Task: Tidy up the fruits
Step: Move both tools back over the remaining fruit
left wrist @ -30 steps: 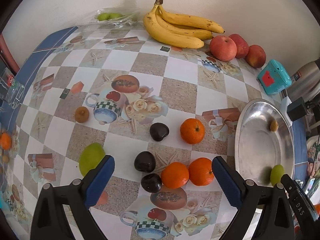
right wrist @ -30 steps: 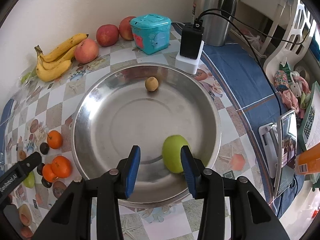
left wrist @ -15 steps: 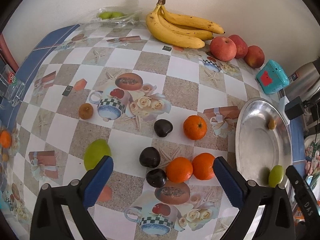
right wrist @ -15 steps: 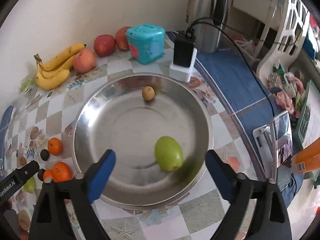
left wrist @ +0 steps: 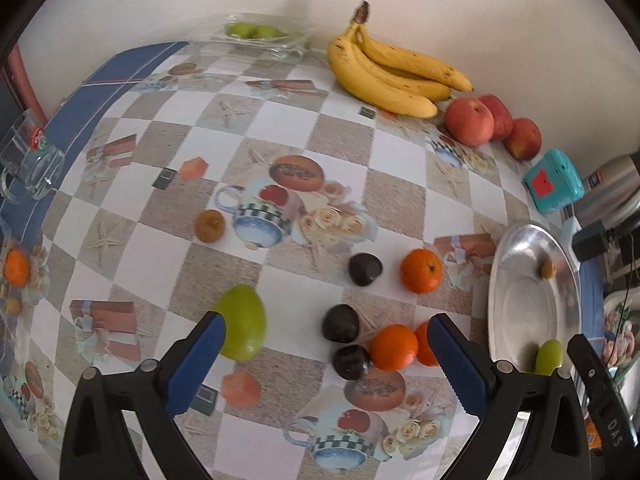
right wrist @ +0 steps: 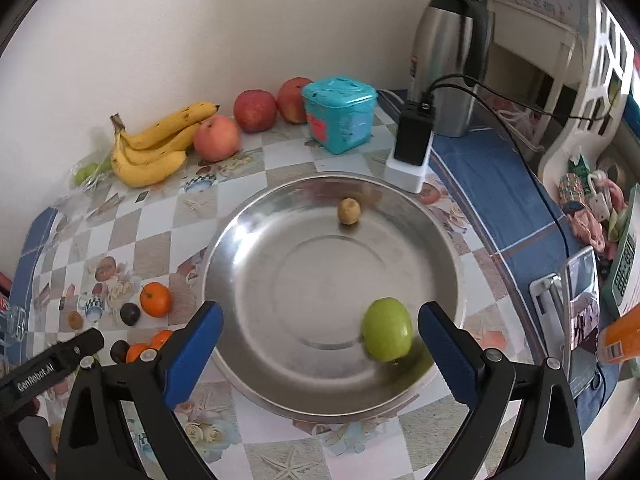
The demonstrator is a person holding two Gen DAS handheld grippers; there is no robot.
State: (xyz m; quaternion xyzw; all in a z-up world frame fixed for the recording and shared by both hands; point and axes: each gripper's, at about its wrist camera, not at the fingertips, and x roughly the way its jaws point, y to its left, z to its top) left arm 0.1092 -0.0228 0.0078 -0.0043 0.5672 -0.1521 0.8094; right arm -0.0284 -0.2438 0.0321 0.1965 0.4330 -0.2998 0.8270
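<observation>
My left gripper (left wrist: 324,352) is open and empty above the table. A green fruit (left wrist: 242,322) lies just beside its left finger. Three dark plums (left wrist: 340,323) and three oranges (left wrist: 393,346) lie between and ahead of the fingers. A small brown fruit (left wrist: 209,225) sits further left. My right gripper (right wrist: 320,340) is open and empty over the steel bowl (right wrist: 248,240). In the bowl lie a green apple (right wrist: 387,334) near the right finger and a small brown fruit (right wrist: 349,211).
Bananas (left wrist: 392,76), three red apples (left wrist: 469,122) and a teal box (left wrist: 552,180) stand along the far wall. A bag with green fruits (left wrist: 252,32) is at the back. A glass mug (left wrist: 30,164) is at the left. A thermos (right wrist: 452,52), charger (right wrist: 414,140) and cables are behind the bowl.
My right gripper opened and let the green apple go into the bowl, then drew back and up. My left gripper drifted left toward the green fruit.
</observation>
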